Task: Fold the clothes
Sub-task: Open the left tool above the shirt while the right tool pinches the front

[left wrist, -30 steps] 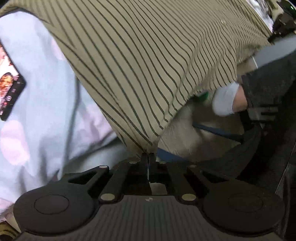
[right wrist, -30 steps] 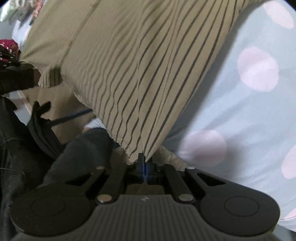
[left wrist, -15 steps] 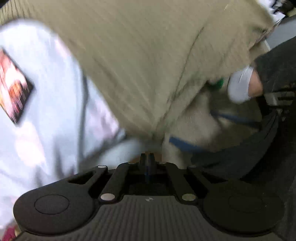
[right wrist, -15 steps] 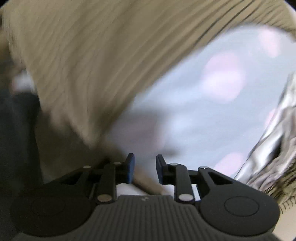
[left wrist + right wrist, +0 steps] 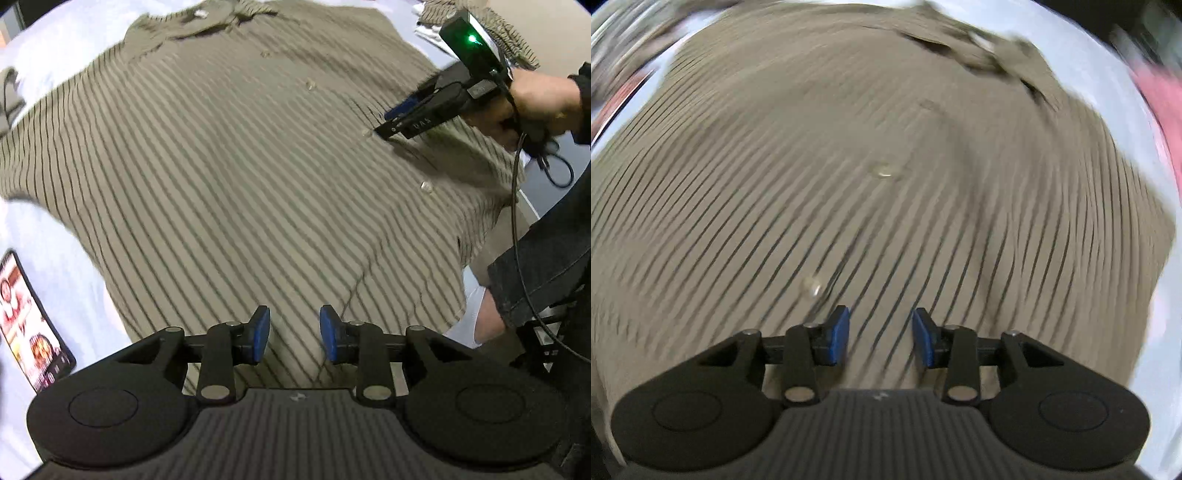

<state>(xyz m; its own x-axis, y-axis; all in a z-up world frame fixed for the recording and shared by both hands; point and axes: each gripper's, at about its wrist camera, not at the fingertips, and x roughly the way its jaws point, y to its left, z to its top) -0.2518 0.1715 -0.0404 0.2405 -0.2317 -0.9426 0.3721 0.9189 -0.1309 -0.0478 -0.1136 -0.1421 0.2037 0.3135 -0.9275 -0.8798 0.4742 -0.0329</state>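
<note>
A tan striped shirt (image 5: 229, 177) lies spread flat, front up with its buttons showing, on a pale blue sheet (image 5: 62, 48) dotted with pink; its collar is at the end farthest from the left gripper (image 5: 291, 334). That gripper hangs over the shirt's near hem, its blue-padded fingers (image 5: 260, 332) parted and opening, with nothing pinched between them, only striped cloth showing beneath the gap. The right gripper (image 5: 388, 125), held in a hand (image 5: 532, 103) with a dark sleeve, points down at the shirt's button line toward its right edge. In its own blurred view the right gripper (image 5: 881, 339) has its fingers (image 5: 840, 338) apart and opening, empty, above the stripes just beside a button (image 5: 812, 288); whether the tips brush the cloth is hard to say through the blur. A phone (image 5: 29, 321) with a lit screen lies on the sheet, left of the shirt's near hem. More folded fabric (image 5: 509, 33) sits beyond the shirt's far right corner.
</note>
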